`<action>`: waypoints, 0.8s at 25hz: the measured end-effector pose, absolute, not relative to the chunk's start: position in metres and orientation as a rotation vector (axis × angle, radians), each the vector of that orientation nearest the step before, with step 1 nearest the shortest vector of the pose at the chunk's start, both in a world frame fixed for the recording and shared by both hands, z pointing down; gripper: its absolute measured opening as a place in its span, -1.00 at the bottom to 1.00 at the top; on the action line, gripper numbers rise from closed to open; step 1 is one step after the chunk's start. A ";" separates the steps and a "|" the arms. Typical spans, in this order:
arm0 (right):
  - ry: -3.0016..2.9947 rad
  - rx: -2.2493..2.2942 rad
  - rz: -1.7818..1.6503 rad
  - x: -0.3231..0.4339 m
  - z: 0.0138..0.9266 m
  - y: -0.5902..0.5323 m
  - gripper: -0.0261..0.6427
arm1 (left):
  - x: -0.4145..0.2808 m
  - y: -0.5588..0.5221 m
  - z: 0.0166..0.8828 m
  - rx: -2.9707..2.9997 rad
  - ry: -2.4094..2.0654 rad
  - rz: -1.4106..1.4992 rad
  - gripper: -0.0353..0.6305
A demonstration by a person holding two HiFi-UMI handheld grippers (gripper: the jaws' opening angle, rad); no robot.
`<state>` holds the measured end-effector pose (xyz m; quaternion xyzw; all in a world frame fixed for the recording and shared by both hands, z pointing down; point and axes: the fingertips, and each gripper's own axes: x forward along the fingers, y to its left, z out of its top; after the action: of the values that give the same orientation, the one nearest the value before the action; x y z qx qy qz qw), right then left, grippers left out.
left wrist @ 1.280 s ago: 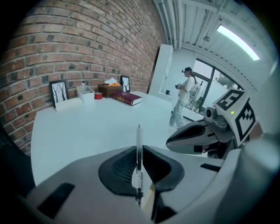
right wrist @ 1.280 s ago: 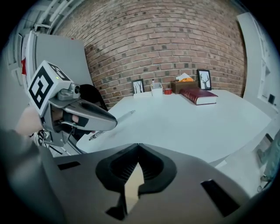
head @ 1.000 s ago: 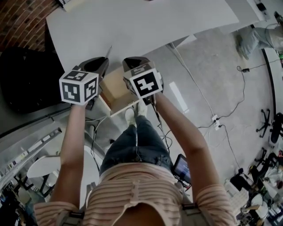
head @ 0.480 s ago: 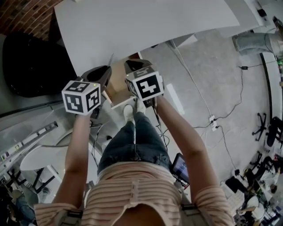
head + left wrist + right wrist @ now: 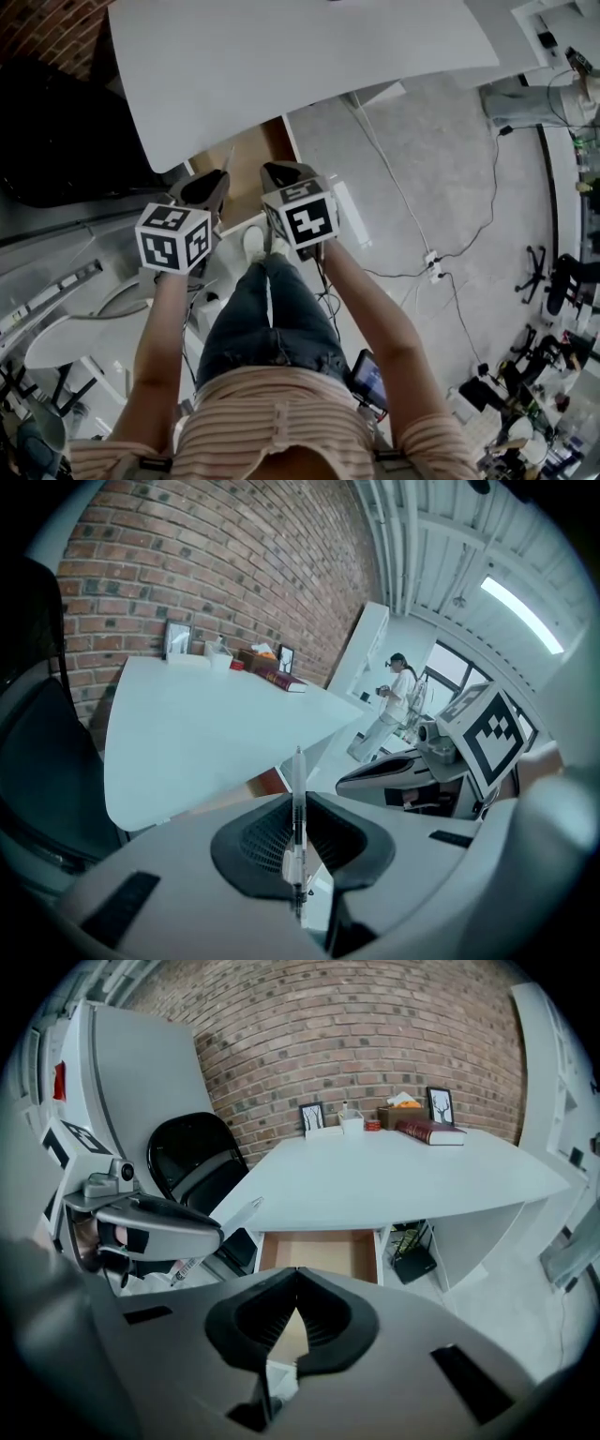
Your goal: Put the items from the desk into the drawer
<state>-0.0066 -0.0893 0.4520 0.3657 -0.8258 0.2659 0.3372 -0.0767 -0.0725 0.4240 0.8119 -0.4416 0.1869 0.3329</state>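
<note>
left gripper (image 5: 212, 182) is out at about 11 o'clock from the person's body, tipped down toward the open drawer (image 5: 319, 1252). its jaws are clenched on a clear pen (image 5: 298, 778). only a narrow gap is left between them, and the pen's barrel fills it. the pen runs along the line of the jaws with its capped end sticking out past the tips, toward the desk (image 5: 300, 66) edge. my read is it's gripped lengthwise like that so it can go nose-first into the drawer and drop flat. it isn't over the drawer's bare bottom yet, just short of the front.

the drawer sits at 12 o'clock, between and ahead of the two grippers, pulled out from under the desk's near edge. its wooden floor shows bare where visible. it looks to be left open so the carrying hand needs no second step.

right gripper (image 5: 275, 171) is just beside the left one, at about 1 o'clock from the body and also angled down. its jaws are pinched together at the tips, with nothing between them and touching nothing. it seems to be only riding along, ready for a next pick.

the rest of the items are along the desk's far edge against the brick wall, well away from both grippers. from 11 to 1 o'clock they are a picture frame (image 5: 312, 1116), a small white cup (image 5: 352, 1121), a tissue box (image 5: 401, 1110), a second frame (image 5: 439, 1105) and a dark red book (image 5: 431, 1132).
</note>
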 end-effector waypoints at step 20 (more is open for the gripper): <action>-2.019 0.916 0.901 0.004 0.585 -0.061 -0.87 | -0.065 -0.058 0.575 1.891 -1.121 0.587 -0.75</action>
<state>0.0038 -0.0615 0.5851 0.3564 -0.7853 0.3503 0.3655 -0.0645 -0.0585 0.5750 0.7545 -0.4471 0.2342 0.4196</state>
